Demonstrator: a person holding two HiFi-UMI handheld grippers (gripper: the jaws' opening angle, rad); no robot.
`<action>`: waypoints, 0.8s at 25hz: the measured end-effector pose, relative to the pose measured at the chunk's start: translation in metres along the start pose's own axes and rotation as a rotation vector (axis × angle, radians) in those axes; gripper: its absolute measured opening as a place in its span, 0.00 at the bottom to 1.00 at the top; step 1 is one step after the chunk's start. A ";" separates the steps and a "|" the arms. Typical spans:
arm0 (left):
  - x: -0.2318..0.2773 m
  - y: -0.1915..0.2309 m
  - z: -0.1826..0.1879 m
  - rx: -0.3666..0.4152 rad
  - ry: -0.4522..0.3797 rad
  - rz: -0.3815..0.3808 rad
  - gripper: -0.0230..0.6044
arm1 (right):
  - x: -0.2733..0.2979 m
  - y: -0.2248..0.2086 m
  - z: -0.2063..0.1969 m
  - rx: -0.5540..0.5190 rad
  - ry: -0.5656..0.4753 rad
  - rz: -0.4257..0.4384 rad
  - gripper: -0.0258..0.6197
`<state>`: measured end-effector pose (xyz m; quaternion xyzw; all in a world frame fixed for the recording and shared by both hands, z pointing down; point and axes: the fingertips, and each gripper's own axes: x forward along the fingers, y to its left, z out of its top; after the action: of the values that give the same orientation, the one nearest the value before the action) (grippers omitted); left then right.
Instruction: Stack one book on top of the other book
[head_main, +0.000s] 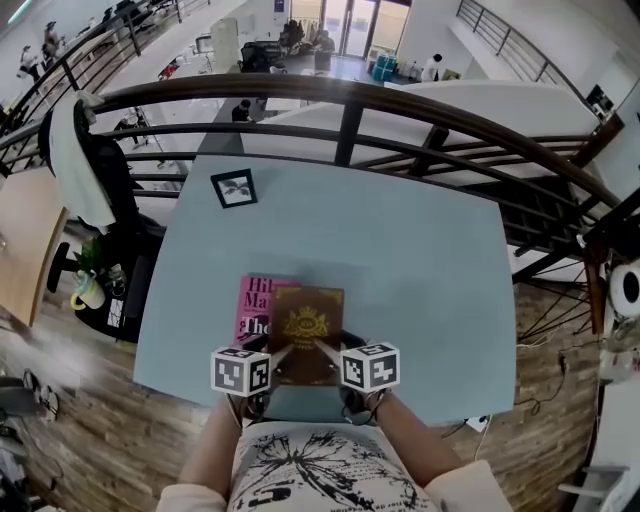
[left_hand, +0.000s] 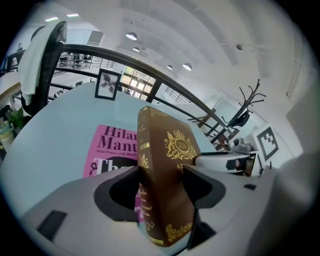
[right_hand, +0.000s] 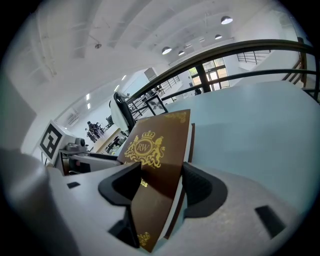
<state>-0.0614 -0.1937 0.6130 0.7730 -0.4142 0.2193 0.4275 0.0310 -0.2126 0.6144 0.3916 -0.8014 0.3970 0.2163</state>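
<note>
A brown book (head_main: 306, 332) with a gold crest hangs just above the pale blue table (head_main: 420, 280), near its front edge. It partly overlaps a pink book (head_main: 256, 308) that lies flat on the table to its left. My left gripper (head_main: 283, 353) is shut on the brown book's (left_hand: 165, 180) near left corner, spine side. My right gripper (head_main: 327, 353) is shut on the near right corner of the brown book (right_hand: 155, 175). In the left gripper view the pink book (left_hand: 112, 150) shows beyond the jaws.
A small framed picture (head_main: 235, 188) stands at the table's far left corner. A dark curved railing (head_main: 350, 100) runs behind the table. An office chair (head_main: 90, 170) draped with a white cloth stands off the table's left side.
</note>
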 end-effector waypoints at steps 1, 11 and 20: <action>-0.005 0.011 0.001 0.001 0.003 -0.001 0.44 | 0.009 0.008 0.001 0.003 0.001 -0.001 0.42; -0.024 0.086 -0.002 0.000 0.067 -0.013 0.44 | 0.072 0.052 -0.004 0.039 0.050 -0.029 0.42; -0.015 0.112 -0.006 -0.078 0.092 -0.051 0.44 | 0.097 0.052 -0.008 0.081 0.083 -0.057 0.42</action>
<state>-0.1621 -0.2146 0.6597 0.7552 -0.3823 0.2274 0.4814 -0.0683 -0.2310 0.6582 0.4059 -0.7636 0.4385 0.2445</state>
